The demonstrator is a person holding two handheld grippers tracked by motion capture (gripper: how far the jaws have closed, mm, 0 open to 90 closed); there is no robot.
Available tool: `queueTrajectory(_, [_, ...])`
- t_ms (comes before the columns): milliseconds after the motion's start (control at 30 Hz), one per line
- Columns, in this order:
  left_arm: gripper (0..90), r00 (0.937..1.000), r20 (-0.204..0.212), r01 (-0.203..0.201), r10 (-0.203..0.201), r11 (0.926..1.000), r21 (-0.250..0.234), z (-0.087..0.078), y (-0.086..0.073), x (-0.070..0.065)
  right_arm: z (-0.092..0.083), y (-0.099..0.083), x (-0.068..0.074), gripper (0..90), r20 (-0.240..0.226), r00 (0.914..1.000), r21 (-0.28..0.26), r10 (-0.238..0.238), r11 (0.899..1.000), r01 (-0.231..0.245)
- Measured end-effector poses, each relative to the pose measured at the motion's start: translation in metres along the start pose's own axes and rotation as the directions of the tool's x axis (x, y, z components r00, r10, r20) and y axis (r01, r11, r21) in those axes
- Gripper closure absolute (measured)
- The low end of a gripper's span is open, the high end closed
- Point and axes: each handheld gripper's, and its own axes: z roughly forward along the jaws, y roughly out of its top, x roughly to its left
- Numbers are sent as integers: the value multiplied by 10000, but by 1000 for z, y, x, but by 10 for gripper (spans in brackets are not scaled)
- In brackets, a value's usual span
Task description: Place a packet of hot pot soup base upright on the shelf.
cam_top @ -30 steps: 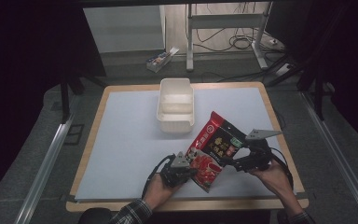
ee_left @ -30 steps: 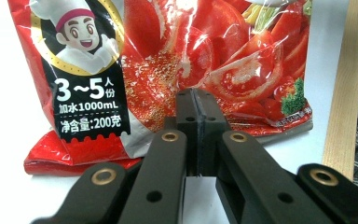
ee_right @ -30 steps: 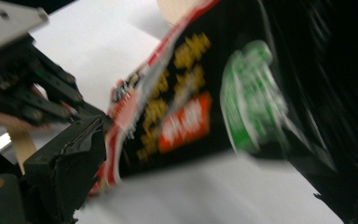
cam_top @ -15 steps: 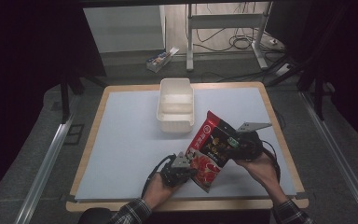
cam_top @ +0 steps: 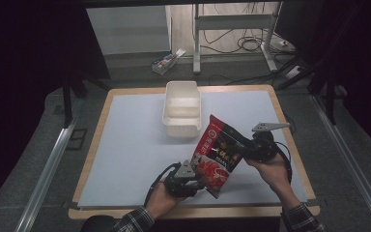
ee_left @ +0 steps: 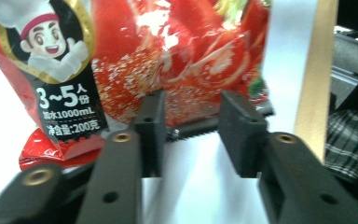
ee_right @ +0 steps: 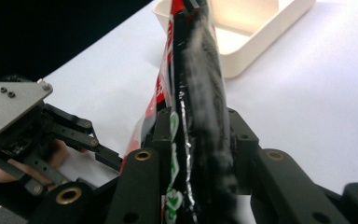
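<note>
Big white-topped table (cam_top: 135,145) with a wooden rim, sat on a grey floor. Cream plastic tub (cam_top: 182,115) upright near the far middle, split into compartments, nothing visible inside any of them. Just in front of it and to the right, red sauce packet (cam_top: 218,153) with a cartoon chef on it, tilted up off the table, top corner close to the tub's near rim. Right gripper (ee_right: 200,140) pinching the packet's edge, jaws just been closing, pads now tight on both sides of it. Left gripper (ee_left: 191,135) down at the packet's bottom seam, jaws just been opening, now spread with the crimped edge between the pads (ee_left: 151,130) and not squeezed.
</note>
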Motion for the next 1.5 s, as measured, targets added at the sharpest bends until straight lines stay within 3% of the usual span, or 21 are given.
queueTrajectory(267, [395,9996,289,77,-65,9992,-402,-11,0,2,-8,16,9,713,198,9990,-23,-395,9992,396])
queueTrajectory(467, [291,10000,28,88,-88,9994,-329,-15,-3,3,-17,29,10,714,640,9955,-193,-700,9973,714])
queueTrajectory(667, [244,9997,-27,221,-223,9986,-470,-20,-3,2,-26,38,10,714,1019,9904,-216,-933,9952,959])
queueTrajectory(867, [174,9989,-414,214,-229,9991,-360,-23,-5,1,-36,50,6,714,1428,9836,-385,-1099,9924,1165])
queueTrajectory(1500, [94,9950,-1002,55,-32,9997,225,-39,-19,-3,-40,91,-10,714,1814,9788,-836,-951,9902,1117])
